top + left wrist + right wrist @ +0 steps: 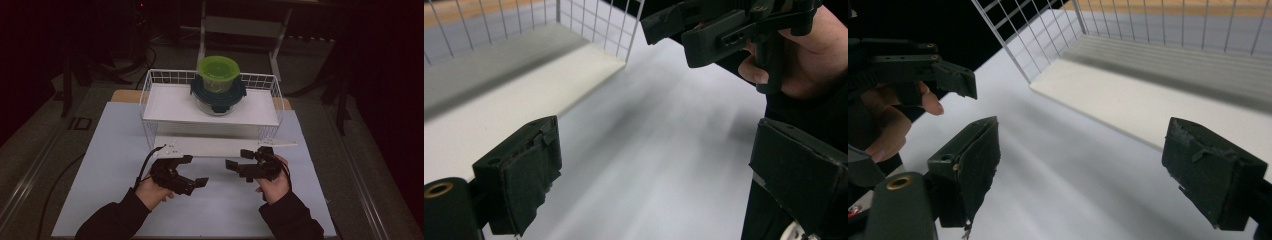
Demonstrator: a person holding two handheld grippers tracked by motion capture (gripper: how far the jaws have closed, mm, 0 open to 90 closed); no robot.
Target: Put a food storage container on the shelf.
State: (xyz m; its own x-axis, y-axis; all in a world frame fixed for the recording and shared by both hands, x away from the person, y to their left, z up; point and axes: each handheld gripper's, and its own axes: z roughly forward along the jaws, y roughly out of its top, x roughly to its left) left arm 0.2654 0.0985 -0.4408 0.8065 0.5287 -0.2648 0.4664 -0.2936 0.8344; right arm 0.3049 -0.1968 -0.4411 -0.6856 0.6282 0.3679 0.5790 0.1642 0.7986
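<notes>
A white wire rack (150, 90) stands at the back of the table. On its upper shelf (170, 105) sits a glass container with a dark teal lid (218, 96), and a smaller container with a lime green lid (218, 71) is stacked on it. My left gripper (196, 179) hovers open in front of the rack, pointing right. My right gripper (235, 159) faces it, pointing left, open too. In the left gripper view my left gripper (654, 165) holds nothing between its jaws, and the right gripper (694, 30) shows beyond. In the right gripper view my right gripper (1080, 165) is likewise empty.
A pale blue-white mat (110, 165) covers the table in front of the rack. The rack's lower shelf (210, 146) lies just behind both grippers. Cables (60, 180) trail off the left side. A metal frame (245, 25) stands on the dark floor behind the table.
</notes>
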